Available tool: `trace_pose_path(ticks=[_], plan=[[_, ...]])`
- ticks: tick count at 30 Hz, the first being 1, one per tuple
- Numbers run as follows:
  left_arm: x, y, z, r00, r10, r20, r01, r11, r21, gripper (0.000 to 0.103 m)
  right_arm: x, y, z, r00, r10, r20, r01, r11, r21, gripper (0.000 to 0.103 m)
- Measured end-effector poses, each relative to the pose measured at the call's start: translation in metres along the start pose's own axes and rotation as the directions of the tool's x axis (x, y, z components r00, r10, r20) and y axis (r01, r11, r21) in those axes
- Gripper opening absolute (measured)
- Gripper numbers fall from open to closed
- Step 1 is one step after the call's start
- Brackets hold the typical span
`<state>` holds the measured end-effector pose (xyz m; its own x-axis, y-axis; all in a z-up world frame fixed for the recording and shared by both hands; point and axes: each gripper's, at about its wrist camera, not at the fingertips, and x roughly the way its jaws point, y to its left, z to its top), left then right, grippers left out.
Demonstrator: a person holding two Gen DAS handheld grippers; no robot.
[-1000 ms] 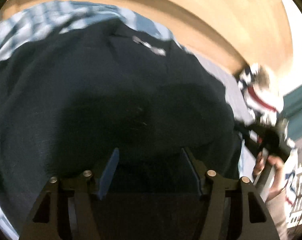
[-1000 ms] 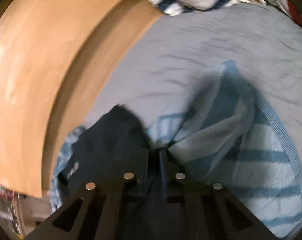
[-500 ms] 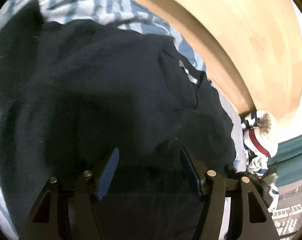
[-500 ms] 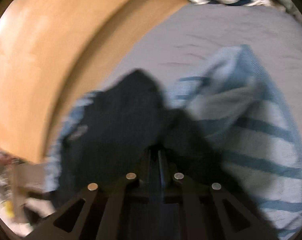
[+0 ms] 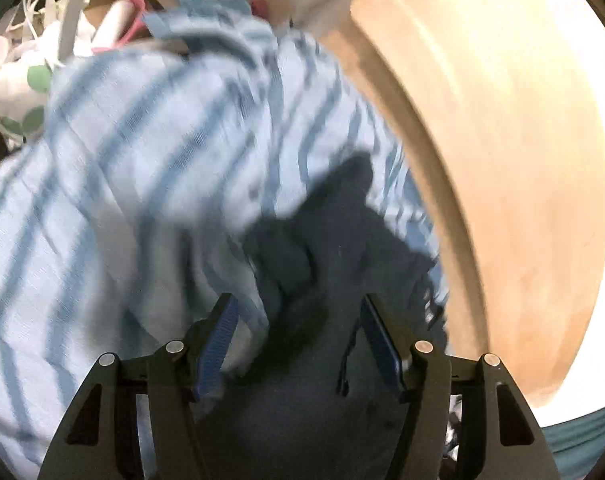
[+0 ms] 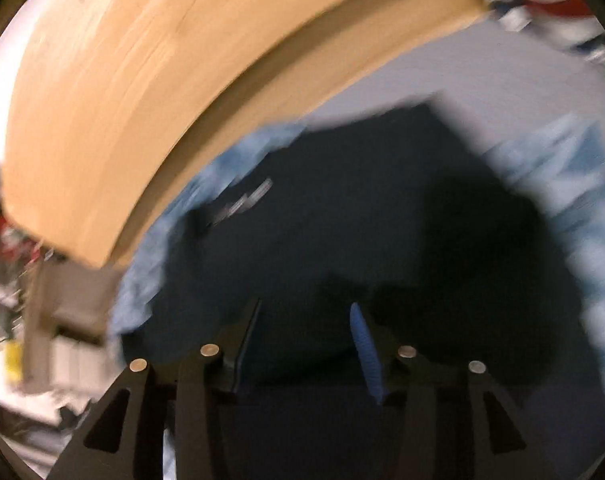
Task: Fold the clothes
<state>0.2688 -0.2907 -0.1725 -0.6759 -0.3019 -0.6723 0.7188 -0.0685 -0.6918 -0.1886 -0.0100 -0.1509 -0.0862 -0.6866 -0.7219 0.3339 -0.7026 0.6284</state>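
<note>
Now my left gripper (image 5: 298,340) stood spread as before, but its view had swung off the dark garment (image 5: 334,248) onto the striped blue cloth (image 5: 142,152) beside it. My right gripper (image 6: 306,344), pinched shut a second ago, had just opened above the dark garment, gripping nothing.

A light wooden headboard (image 6: 150,92) curves along a bed with a pale grey sheet (image 6: 442,76). Blurred household clutter (image 5: 42,60) lies beyond the bed's far edge.
</note>
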Motion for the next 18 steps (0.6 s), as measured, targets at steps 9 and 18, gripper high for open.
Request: trace_pose_path(ticks=[9, 18], plan=[[0.039, 0.026, 0.038, 0.969, -0.166, -0.181, 0.14, 0.979, -0.147, 0.064, 0.074, 0.094, -0.085, 0.971, 0.063, -0.232, -0.106, 0.978, -0.178, 0.058], [0.049, 0.017, 0.06, 0.988, -0.134, -0.082, 0.119, 0.979, -0.168, 0.018, 0.094, 0.148, -0.115, 0.954, -0.034, -0.299, -0.099, 0.903, -0.418, 0.061]])
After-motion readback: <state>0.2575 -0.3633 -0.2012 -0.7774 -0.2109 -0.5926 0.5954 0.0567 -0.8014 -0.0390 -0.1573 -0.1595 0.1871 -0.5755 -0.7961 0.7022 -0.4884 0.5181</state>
